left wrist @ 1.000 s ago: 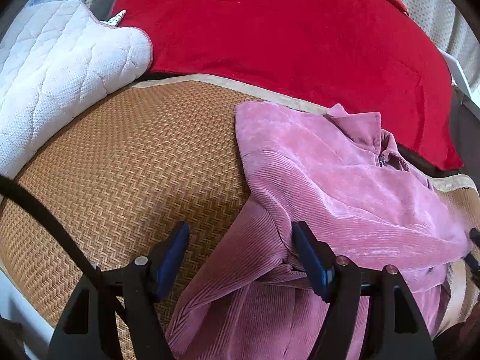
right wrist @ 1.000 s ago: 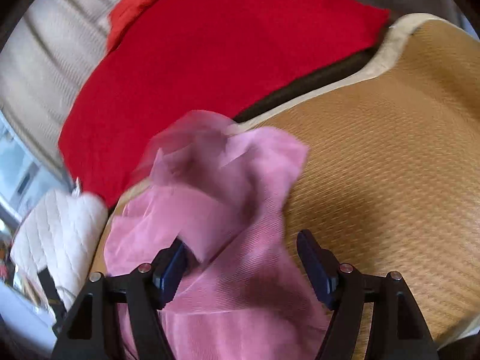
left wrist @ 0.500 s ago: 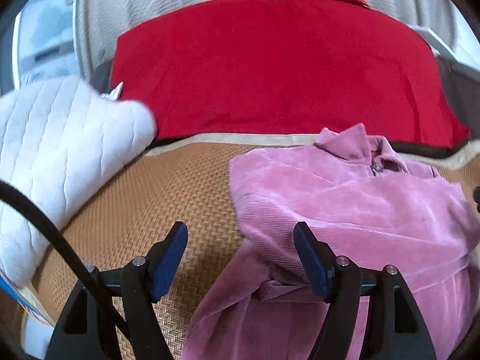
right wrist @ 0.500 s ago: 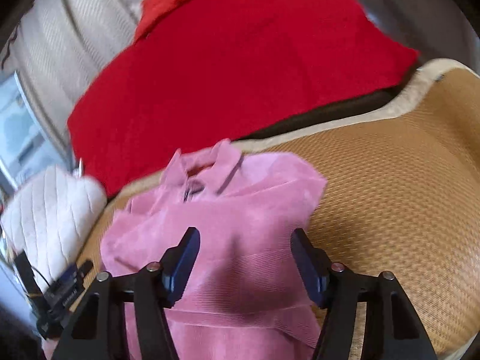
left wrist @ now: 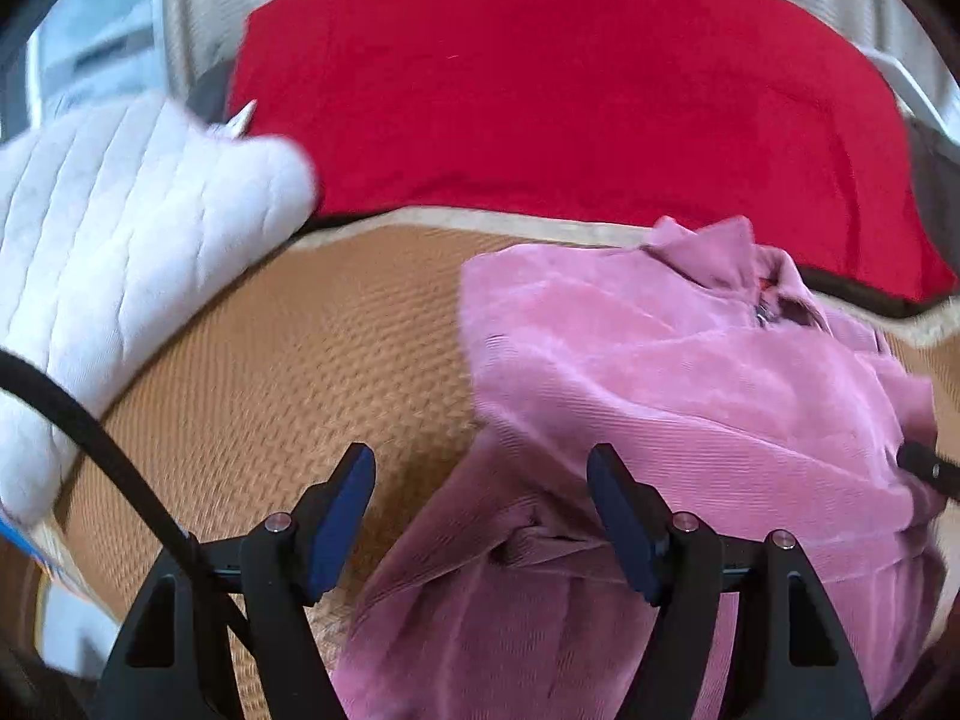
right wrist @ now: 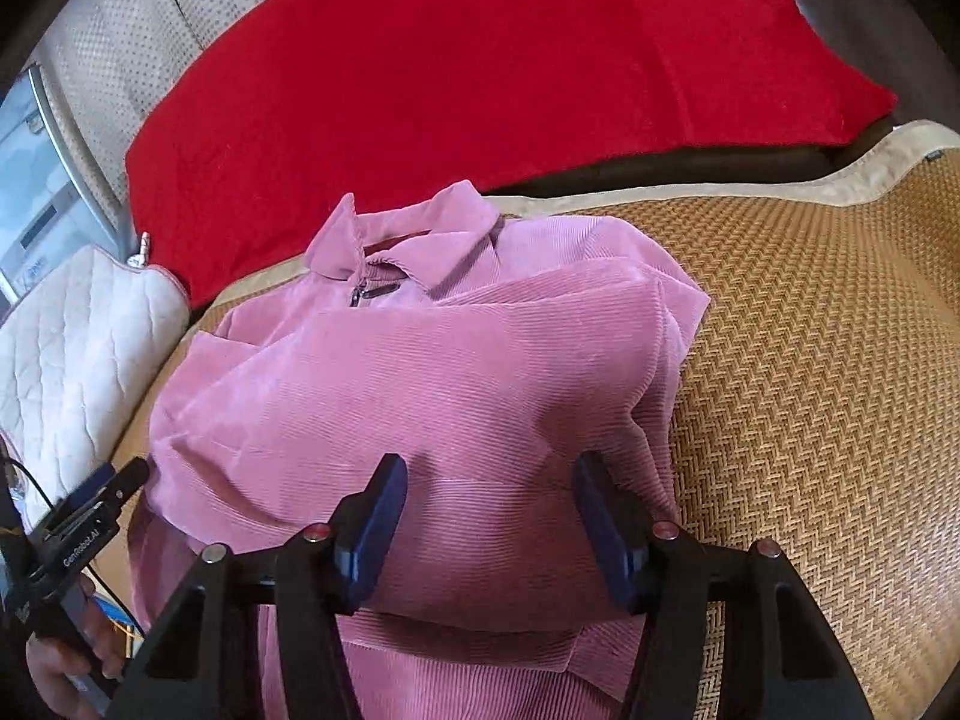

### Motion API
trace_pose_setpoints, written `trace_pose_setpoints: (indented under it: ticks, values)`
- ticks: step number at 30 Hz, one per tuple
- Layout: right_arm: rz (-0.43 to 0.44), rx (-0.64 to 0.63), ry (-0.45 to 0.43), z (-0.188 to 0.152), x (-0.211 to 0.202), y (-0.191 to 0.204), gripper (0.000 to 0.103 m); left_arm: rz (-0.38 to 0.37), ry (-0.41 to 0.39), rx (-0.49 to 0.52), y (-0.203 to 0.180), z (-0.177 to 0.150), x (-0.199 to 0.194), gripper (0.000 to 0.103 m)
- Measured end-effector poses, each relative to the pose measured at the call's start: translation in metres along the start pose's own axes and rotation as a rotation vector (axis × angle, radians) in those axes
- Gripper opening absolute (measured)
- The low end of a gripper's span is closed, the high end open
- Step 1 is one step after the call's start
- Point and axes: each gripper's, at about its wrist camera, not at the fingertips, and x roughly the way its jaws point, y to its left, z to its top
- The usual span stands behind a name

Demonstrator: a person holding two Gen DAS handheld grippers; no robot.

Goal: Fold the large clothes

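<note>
Left gripper [left wrist: 480, 516]: jaws apart, nothing between them; it hangs over the left edge of the pink corduroy jacket [left wrist: 660, 396], where a sleeve runs down toward the camera. Right gripper [right wrist: 489, 516]: jaws apart, holding nothing, above the jacket's folded front panel. The jacket [right wrist: 432, 384] lies on a woven tan mat [right wrist: 810, 360], sleeves folded in across the body, collar [right wrist: 414, 234] and zipper pull at the far end. In the right wrist view the left gripper's body [right wrist: 78, 534] shows at the lower left, held in the person's hand [right wrist: 54, 666], just beside the jacket's left edge. A black cable [left wrist: 90, 450] crosses the lower left of the left wrist view. Left of the mat sits a white quilted cushion [left wrist: 120, 228]. Beyond the mat's pale border lies a red blanket [right wrist: 480, 60]; behind it, beige perforated upholstery [right wrist: 120, 30]. The left wrist view is somewhat motion-blurred.
</note>
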Motion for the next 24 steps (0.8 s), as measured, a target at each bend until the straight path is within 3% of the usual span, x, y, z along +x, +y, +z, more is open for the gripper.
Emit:
trace_pose_setpoints:
  ticks: [9, 24]
  values:
    - [-0.002, -0.009, 0.003, 0.000, 0.002, 0.004, 0.062, 0.088, -0.002, -0.144, 0.049, -0.002, -0.011, 0.074]
    - [-0.031, -0.047, -0.006, -0.001, 0.009, 0.012, 0.063, 0.158, -0.086, -0.241, 0.093, -0.001, -0.038, 0.074]
